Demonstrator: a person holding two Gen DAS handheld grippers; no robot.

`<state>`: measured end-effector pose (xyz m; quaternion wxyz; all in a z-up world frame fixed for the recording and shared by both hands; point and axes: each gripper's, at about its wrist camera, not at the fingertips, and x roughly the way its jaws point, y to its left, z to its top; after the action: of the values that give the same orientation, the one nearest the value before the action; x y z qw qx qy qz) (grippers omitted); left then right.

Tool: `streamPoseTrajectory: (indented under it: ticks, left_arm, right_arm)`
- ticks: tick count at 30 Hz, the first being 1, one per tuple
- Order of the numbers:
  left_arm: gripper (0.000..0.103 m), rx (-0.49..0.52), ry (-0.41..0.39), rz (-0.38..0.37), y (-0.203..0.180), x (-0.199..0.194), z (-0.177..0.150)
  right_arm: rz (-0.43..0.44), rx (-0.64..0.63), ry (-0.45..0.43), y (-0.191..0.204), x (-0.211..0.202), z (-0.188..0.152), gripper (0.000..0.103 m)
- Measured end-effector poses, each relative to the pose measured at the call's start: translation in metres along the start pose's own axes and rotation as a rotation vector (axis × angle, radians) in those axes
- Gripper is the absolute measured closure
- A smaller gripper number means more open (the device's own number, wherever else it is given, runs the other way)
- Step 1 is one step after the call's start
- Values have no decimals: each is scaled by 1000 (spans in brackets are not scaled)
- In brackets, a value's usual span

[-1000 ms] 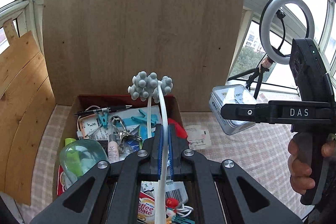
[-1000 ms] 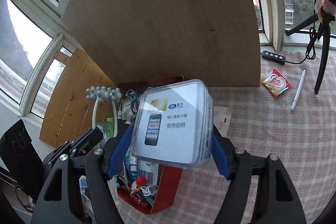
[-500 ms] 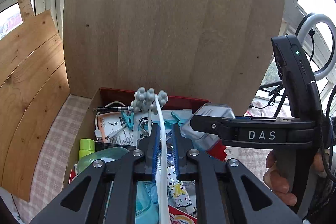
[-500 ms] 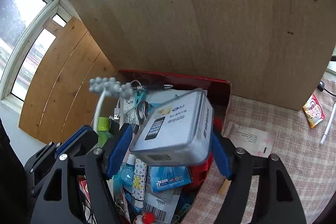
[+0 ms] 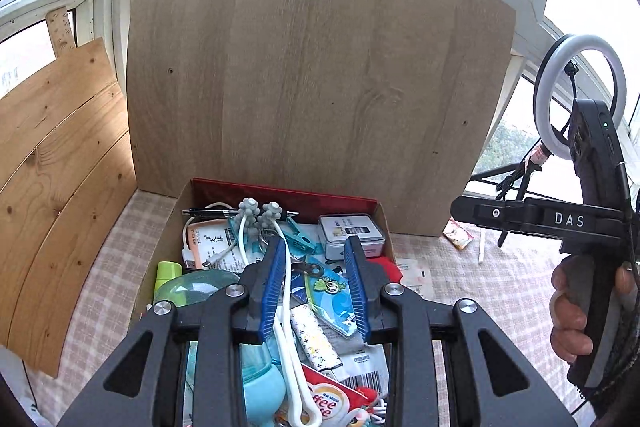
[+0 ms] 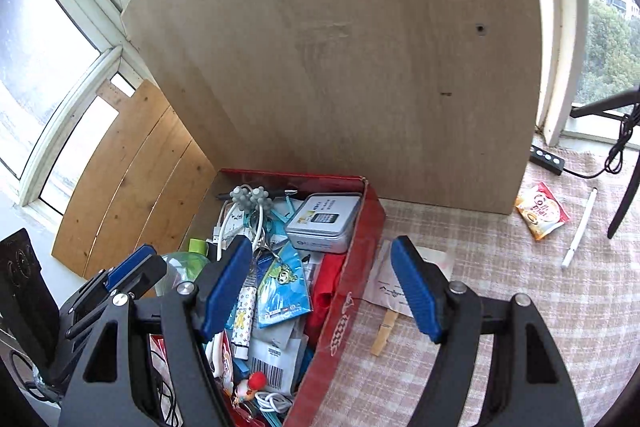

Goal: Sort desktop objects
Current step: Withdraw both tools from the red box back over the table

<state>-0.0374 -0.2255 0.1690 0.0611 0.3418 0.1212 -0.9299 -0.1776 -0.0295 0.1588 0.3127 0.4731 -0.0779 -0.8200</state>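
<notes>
A red cardboard box (image 5: 280, 191) full of small items stands against a wooden board. Above it my left gripper (image 5: 316, 287) is open. The white massager with grey knobbed heads (image 5: 260, 213) lies in the box, its stem running under the left finger (image 5: 274, 287). A silver tin (image 5: 352, 237) with a phone picture rests in the box's far right corner. My right gripper (image 6: 322, 285) is open and holds nothing, hovering over the box's right wall (image 6: 352, 267), with the tin (image 6: 324, 223) ahead of it. In the left wrist view, a hand (image 5: 572, 307) holds the right gripper (image 5: 460, 209) right of the box.
On the checked cloth right of the box lie a paper slip (image 6: 400, 283), a wooden clothespin (image 6: 384, 333), a coffee sachet (image 6: 542, 211) and a white pen (image 6: 580, 227). A power strip (image 6: 546, 159) and a ring light (image 5: 580, 99) stand by the window. The tall board (image 5: 320, 87) blocks the back.
Both grippers have opened. The massager has dropped from the left gripper into the box, and the tin has left the right gripper and now lies in the box. The right gripper pulled back rightward.
</notes>
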Motion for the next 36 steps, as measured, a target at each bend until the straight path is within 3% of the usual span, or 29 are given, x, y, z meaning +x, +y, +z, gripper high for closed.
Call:
streamPoseTrajectory:
  ticks: [9, 20, 32, 36]
  left_arm:
    - [70, 30, -28, -45, -41, -23, -10]
    - [62, 112, -31, -87, -100, -35, -20]
    - [57, 193, -13, -127, -148, -29, -35]
    - [49, 209, 18, -134, -158, -14, -40]
  right_arm:
    - [-81, 27, -87, -38, -66, -36, 32]
    - [-180, -22, -170, -50, -128, -74, 32]
    - [-282, 1, -212, -86, -165, -97, 32]
    - [-300, 18, -206, -104, -167, -99, 32]
